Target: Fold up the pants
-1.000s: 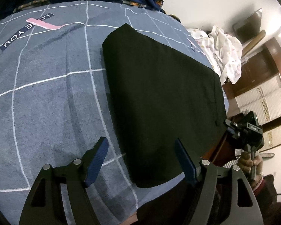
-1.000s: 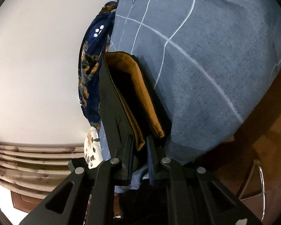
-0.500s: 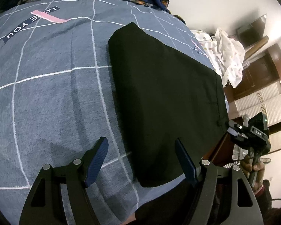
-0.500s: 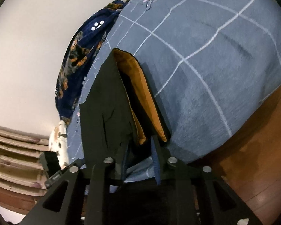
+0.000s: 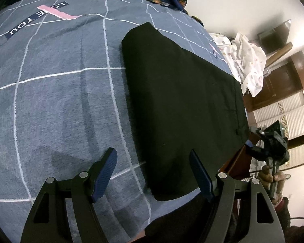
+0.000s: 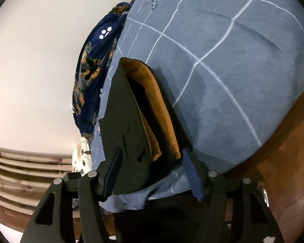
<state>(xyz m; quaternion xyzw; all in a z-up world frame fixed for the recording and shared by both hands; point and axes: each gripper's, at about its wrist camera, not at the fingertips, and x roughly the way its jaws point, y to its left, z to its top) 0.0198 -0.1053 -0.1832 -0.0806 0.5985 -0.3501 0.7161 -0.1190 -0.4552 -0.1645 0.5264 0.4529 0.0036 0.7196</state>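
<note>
Folded black pants (image 5: 180,105) lie flat along the near-right edge of the grey checked bedspread (image 5: 50,105).

The left gripper (image 5: 153,174) hangs wide open and empty above the pants' near corner, with bare bedspread to its left. The right gripper (image 6: 152,170), its jaws just having been opening, straddles the waistband end, seemingly without pressing it. Beyond the pants, a navy patterned cloth (image 6: 93,77) and a white spotted cloth (image 5: 247,64) line the bedspread's far edge.

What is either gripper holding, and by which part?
Nothing. The left gripper is open above the pants. The right gripper, just opened, straddles their waistband without pressing it.
</note>
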